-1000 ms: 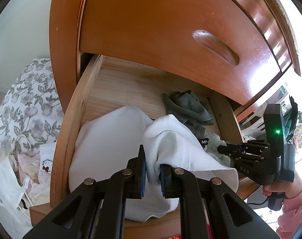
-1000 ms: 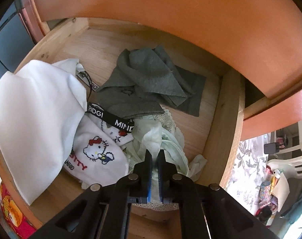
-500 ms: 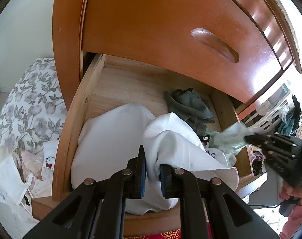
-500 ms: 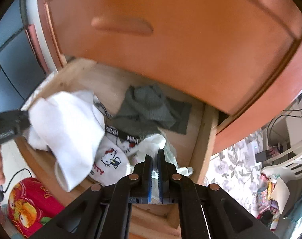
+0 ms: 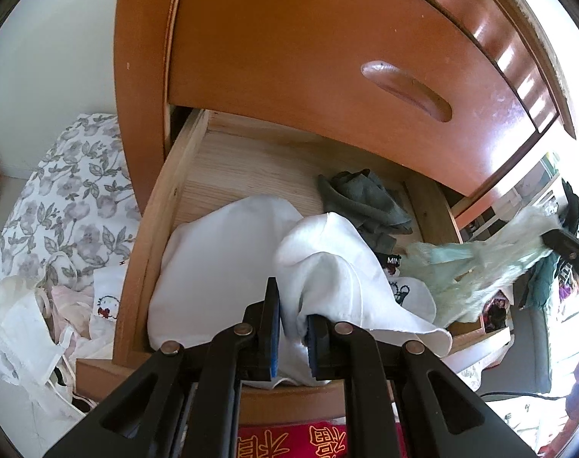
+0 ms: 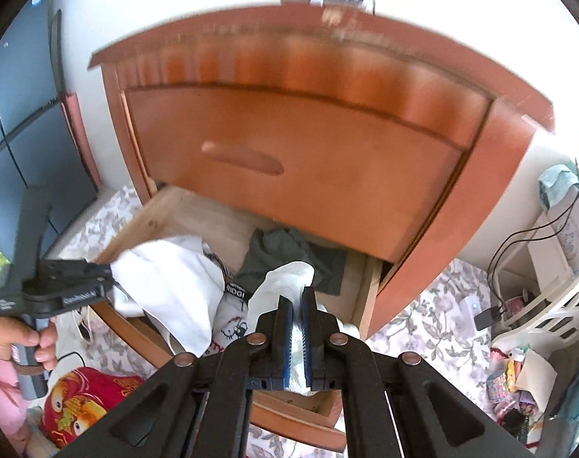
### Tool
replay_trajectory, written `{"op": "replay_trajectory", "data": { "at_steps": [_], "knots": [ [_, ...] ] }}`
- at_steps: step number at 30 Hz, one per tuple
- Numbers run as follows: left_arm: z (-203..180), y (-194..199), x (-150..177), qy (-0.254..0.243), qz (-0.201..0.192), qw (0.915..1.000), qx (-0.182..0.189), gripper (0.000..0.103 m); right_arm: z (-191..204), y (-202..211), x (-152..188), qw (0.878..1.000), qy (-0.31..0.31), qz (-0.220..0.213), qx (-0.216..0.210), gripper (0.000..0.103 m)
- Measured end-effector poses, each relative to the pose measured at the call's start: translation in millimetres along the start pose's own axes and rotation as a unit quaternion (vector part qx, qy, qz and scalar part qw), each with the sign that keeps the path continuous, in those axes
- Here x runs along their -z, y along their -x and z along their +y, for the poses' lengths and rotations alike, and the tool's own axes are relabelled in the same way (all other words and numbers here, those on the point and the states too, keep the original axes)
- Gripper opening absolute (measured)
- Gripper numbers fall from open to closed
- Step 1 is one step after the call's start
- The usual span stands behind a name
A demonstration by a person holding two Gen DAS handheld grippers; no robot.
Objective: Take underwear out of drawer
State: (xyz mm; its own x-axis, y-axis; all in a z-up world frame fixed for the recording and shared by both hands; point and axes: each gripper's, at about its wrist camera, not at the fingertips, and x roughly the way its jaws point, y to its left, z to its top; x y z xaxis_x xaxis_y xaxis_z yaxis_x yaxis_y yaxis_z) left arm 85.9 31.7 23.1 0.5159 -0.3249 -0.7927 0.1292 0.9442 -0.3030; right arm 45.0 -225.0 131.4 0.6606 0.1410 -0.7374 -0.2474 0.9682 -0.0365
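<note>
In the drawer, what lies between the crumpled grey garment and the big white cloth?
Left wrist view: bare wooden drawer floor farther back; nearer, grey garment and white cloth nearly meet.

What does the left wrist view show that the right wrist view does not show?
Only the left wrist view: the left gripper close up, fingers shut on the white cloth, and a clothes pile left of the drawer.

Only the right wrist view: the hand on the left gripper's handle, the cabinet top, and a white basket.

Both: the open drawer, white cloth, grey garment, and the pale green underwear in the right gripper.
</note>
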Motion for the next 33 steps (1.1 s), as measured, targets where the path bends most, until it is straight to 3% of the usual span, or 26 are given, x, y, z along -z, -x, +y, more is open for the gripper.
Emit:
{"op": "replay_trajectory", "data": {
  "at_steps": [10,16,33],
  "knots": [
    [-3.5,28.0,-5.1,-0.005,-0.030,0.9995,-0.007,0.011,-18.1,40.2,-5.1,0.998,-0.027,-0.048,0.008,0.005],
    [-5.6,55.3,-18.8,-0.006,-0.070,0.9975,-0.013,0.011,-20.7,58.2,-8.9,0.997,-0.034,-0.073,0.008,0.004],
    [-13.2,132.7,-57.1,-0.026,-0.170,0.9851,0.002,0.011,-18.5,77.2,-13.4,0.995,-0.032,-0.090,0.006,0.005]
  ]
}}
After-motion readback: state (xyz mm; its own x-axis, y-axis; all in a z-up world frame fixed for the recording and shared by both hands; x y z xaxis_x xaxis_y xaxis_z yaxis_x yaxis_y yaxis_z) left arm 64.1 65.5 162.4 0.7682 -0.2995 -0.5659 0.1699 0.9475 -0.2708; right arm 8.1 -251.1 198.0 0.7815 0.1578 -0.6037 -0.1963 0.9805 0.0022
